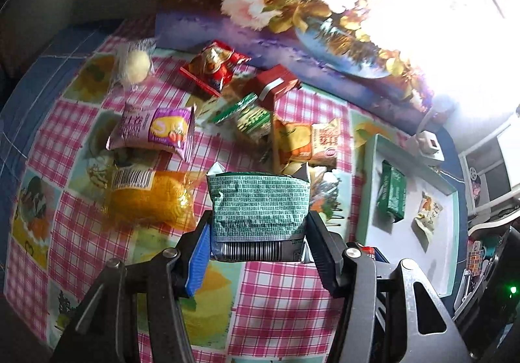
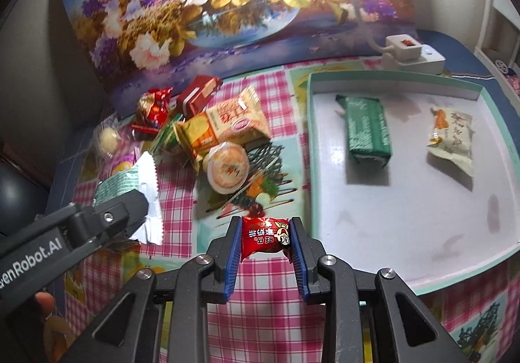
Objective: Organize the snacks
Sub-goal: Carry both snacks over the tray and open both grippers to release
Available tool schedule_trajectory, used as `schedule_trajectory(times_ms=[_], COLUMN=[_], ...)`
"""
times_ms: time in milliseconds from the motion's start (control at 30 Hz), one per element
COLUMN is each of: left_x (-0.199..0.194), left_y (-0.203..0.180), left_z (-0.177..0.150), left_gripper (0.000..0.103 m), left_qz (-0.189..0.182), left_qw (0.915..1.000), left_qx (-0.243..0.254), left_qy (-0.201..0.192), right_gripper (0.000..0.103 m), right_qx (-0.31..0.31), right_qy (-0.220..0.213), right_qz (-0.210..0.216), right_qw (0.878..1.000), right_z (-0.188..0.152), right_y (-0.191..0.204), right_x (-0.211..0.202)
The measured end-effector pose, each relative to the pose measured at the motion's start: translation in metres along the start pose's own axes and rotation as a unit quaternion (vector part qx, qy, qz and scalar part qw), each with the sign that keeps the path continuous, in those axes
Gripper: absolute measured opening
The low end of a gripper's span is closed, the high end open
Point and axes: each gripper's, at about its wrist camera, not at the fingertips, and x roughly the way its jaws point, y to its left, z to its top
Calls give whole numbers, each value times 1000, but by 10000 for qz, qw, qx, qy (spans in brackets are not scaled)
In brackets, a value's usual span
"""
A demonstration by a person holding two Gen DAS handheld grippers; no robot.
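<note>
Left gripper [image 1: 258, 234]: clamped on a green packet [image 1: 258, 200], held by its two side edges so the packet hangs flat and clear of the checked tablecloth [image 1: 276, 298].
Right gripper [image 2: 266, 238]: pressed tight on a small red candy [image 2: 265, 234], pinched at the wrapper's ends, just beside the tray's near-left corner.
Tray [image 2: 312, 135]: pale, shallow, on the right; already holds a green bar [image 2: 365, 129] and a pale packet [image 2: 451, 138], well apart.
Loose pile: an orange packet [image 2: 224, 122], a round cup [image 2: 226, 168], a purple packet [image 1: 152, 132] and others lie untidy left of the tray.
Assessment: both items appear bound for the tray; sorting is early.
</note>
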Motion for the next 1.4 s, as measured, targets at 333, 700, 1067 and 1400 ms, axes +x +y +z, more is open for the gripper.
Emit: schedule_trajectory(times_ms=[333,700,1067,1400], left_x=[-12,1,30,41], left_y=[-41,-103,-137,-147], left_z=[-9,-25,-43,-52], left_gripper=[58,58,58,59], left_qz=[-169,-496,-480,-512], left_qw=[9986,9923,9867,9844], left_qx=[466,1136,1540,1637], left_qy=[-165,-82,209,398], right_gripper=[31,31,31,32], right_qx=[367,879,1251,1388], right_qy=[-314,-256,48,172], right_qz=[-585,-1174,-1404,-1577], right_qw=[9971,9889,9821,9775], right_z=[14,15,7,3], right_y=[-44,-114,-152,-166], right_x=[-29,-37,-22,-21])
